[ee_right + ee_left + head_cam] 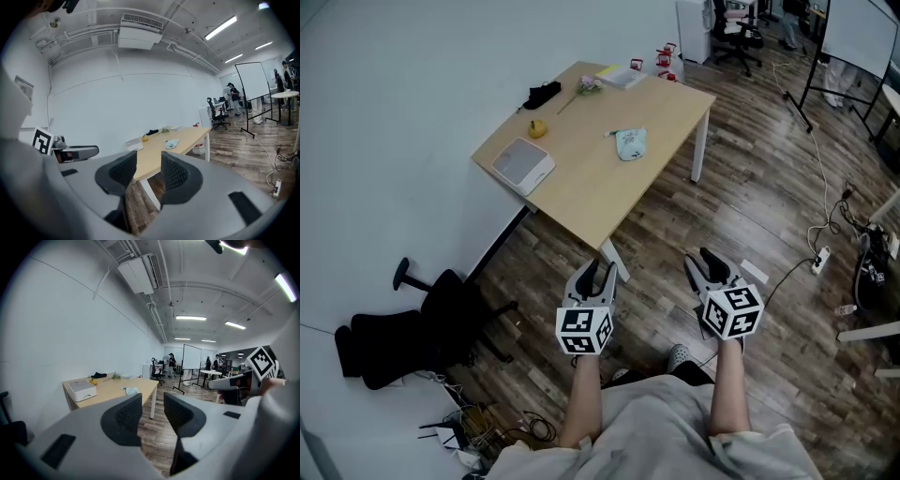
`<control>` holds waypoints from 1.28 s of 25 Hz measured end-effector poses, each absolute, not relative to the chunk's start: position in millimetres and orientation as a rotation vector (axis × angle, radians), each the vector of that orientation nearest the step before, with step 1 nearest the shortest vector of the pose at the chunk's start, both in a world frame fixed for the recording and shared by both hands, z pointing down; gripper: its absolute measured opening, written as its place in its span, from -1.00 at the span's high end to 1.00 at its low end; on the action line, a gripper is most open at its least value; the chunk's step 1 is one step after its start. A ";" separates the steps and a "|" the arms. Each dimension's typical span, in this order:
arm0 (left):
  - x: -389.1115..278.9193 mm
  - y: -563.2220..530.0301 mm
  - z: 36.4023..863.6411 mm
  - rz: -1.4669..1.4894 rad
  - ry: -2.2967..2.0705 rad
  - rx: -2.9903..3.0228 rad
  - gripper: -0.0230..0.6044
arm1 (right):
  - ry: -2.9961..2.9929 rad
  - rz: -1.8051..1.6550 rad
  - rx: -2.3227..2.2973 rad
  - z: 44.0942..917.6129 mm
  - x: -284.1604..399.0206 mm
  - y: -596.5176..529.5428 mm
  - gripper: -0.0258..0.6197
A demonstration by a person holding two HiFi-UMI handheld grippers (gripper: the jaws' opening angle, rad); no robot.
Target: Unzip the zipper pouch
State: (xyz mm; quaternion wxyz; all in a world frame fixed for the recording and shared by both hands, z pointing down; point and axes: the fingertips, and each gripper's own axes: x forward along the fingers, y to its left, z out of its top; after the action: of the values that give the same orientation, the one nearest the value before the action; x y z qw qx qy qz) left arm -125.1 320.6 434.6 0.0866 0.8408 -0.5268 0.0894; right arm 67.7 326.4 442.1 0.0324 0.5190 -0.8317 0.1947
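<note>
Across the floor, the table is carrying the pouch, well apart from the left gripper and right gripper — both are hanging empty, jaws apart, likely because the approach is not yet begun.

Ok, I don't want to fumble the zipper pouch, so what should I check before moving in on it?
1. Left gripper open, nothing between its jaws: ok.
2. Right gripper open, nothing between its jaws: ok.
3. Zipper pouch in sight, lying apart from other things on the table: ok.
4. Grippers at the pouch: not ok; both are over the floor, short of the table.
5. Zipper pull found: cannot tell; too small to see.
</note>
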 end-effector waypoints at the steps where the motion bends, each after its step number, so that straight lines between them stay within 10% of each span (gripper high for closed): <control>1: -120.7 319.8 434.1 0.267 -1.579 2.499 0.45 | -2.566 0.608 1.595 442.7 74.5 325.2 0.40; 32: -123.7 1.1 476.4 0.261 -1.638 2.333 0.45 | -2.467 0.735 1.558 491.8 125.4 7.7 0.40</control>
State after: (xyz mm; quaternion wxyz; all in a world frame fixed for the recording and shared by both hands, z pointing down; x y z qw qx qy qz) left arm -123.7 1.1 476.4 0.1392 0.8070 -0.5667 0.0904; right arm 125.4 7.7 491.8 0.0662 0.5167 -0.8181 0.2438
